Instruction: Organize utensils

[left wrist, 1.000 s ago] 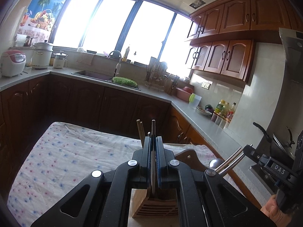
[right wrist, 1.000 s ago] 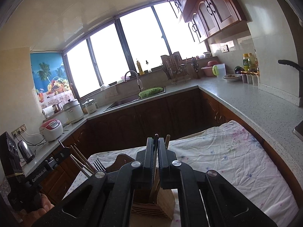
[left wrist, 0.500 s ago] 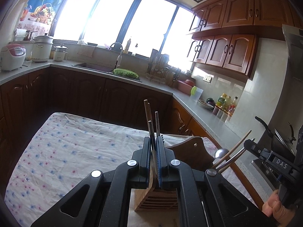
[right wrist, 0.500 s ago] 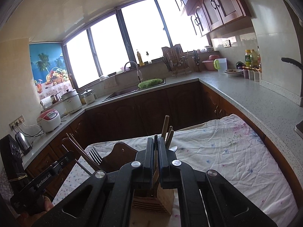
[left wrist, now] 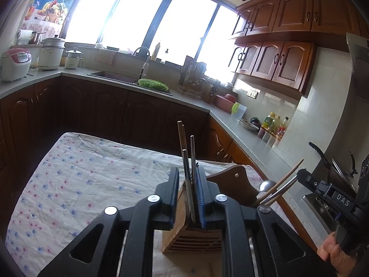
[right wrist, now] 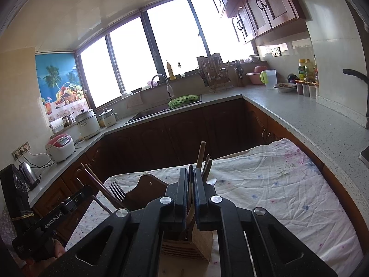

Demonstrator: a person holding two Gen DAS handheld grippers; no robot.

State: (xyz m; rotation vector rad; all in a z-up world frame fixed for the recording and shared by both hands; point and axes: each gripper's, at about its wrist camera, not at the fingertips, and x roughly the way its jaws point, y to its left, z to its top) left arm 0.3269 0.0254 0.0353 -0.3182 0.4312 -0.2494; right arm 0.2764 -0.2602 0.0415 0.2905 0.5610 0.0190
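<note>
Both tongs are hovering directly over the wooden holder (left wrist: pixel 191 237) on the desk (left wrist: pixel 69 184): the left tongs (left wrist: pixel 190 198), just opening, are releasing upright chopsticks (left wrist: pixel 188 161) into it, while the right tongs (right wrist: pixel 190 196), barely parting, are straddling a dark utensil (right wrist: pixel 190 180).

A table under a floral cloth (left wrist: pixel 76 180) carries a slatted wooden utensil holder (left wrist: pixel 191 240) at its near edge
</note>
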